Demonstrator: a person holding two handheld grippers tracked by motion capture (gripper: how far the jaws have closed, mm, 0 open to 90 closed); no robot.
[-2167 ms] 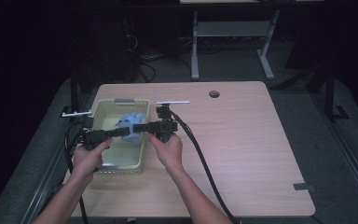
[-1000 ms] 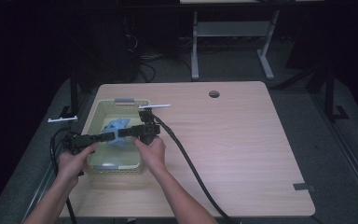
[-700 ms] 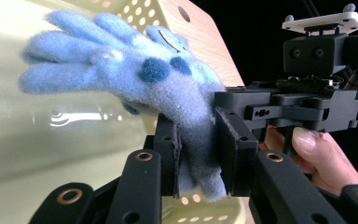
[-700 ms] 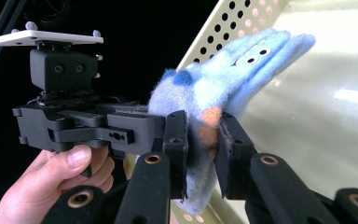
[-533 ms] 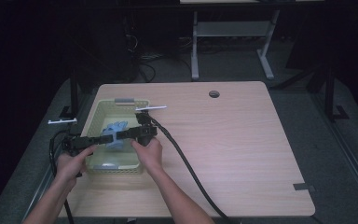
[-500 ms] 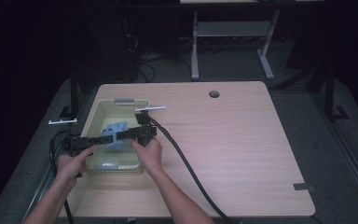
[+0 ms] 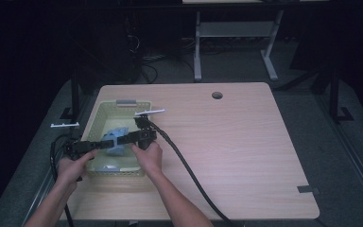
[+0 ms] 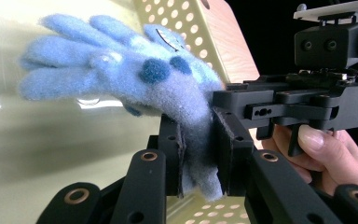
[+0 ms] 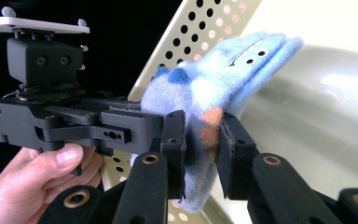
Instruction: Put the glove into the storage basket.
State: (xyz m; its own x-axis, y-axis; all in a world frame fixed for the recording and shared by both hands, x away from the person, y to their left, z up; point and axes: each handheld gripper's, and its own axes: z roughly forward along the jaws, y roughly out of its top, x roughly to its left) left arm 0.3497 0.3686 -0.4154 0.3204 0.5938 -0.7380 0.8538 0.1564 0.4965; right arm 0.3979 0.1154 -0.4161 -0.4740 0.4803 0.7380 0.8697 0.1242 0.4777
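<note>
A fuzzy blue glove with darker blue dots hangs over the pale yellow perforated basket at the table's left side. Both grippers pinch it from opposite sides. My left gripper comes in from the left and is shut on the glove near its cuff, pads pressing the fabric. My right gripper comes in from the right and is shut on the same glove. The left gripper view shows the right gripper close behind the glove. The right gripper view shows the left gripper likewise.
The basket wall and its smooth floor lie just behind the glove. A thick black cable trails from the right gripper across the wooden table to its near edge. A round hole is at the table's far side.
Both hands have carried the glove left and toward the near side of the basket since the earliest frame. Over the last half second they barely moved.
</note>
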